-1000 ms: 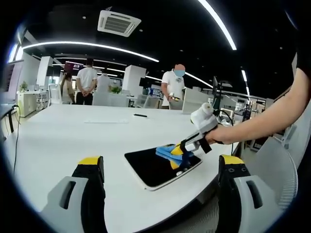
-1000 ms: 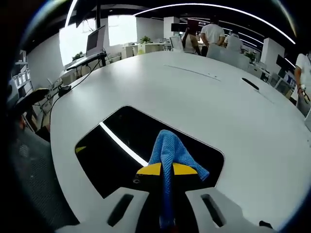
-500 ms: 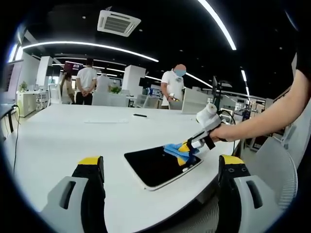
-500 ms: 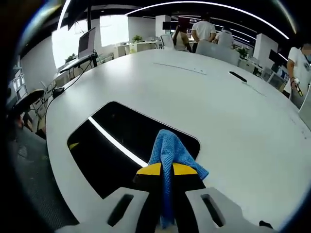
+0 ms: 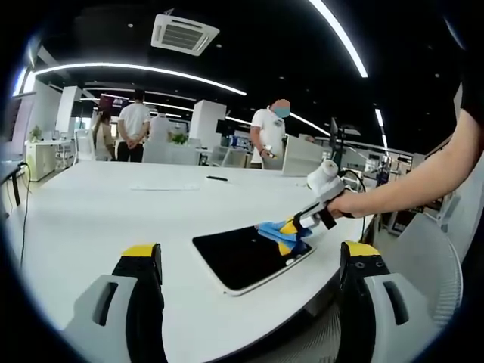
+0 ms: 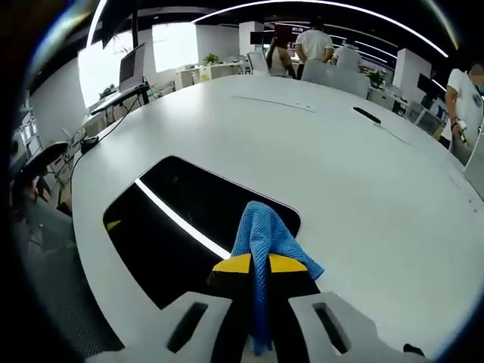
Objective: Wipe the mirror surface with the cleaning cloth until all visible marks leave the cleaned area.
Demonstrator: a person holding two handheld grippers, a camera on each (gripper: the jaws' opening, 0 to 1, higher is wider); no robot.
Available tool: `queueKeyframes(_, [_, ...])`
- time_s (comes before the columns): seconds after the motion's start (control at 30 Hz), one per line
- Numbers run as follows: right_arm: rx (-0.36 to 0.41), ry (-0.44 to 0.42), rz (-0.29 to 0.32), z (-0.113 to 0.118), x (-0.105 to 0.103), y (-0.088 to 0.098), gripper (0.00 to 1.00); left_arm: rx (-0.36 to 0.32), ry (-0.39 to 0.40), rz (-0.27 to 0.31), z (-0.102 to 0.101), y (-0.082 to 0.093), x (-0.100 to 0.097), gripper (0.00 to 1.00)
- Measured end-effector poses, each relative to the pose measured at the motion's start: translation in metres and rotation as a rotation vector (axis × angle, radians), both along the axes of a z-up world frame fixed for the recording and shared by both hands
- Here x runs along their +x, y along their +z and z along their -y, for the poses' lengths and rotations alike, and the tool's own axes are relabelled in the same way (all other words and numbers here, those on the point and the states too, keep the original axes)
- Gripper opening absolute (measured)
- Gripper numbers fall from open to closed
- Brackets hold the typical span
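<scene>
Pressing blue cloth [image 6: 265, 233] onto mirror [image 6: 174, 227], right gripper [image 6: 261, 265] angled downward.

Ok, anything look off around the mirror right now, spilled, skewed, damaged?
Nothing stands out. The mirror lies flat on the white table near its edge, unbroken, reflecting a ceiling light strip. The right gripper is shut on the blue cloth, pressed at the mirror's corner. The left gripper is open, off the surface.

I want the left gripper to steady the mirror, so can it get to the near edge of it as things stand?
Probably yes: the left gripper is open, and bare table lies before the mirror.
</scene>
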State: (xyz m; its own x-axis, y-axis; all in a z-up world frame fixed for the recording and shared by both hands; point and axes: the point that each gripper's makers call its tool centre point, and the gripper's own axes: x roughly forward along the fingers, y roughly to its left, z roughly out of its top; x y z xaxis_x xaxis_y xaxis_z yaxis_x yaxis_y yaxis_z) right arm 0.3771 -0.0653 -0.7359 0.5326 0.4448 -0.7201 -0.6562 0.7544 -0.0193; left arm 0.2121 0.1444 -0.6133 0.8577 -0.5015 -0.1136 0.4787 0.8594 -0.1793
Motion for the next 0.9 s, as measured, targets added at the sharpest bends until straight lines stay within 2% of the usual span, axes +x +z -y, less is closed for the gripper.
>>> queueKeyframes(0.4, [0.037,-0.041,-0.054,0.001,0.001,0.000,0.00,-0.004,-0.002,0.000,0.001,0.001,0.000,0.97])
queueKeyframes(0.7, [0.029,-0.057,-0.045,-0.002,-0.007,0.001,0.00,-0.003,-0.007,-0.001,0.001,0.001,0.000,0.97])
queueKeyframes(0.9, [0.072,-0.103,-0.057,0.000,-0.010,0.000,0.00,-0.003,-0.009,-0.002,0.002,0.000,0.000,0.97])
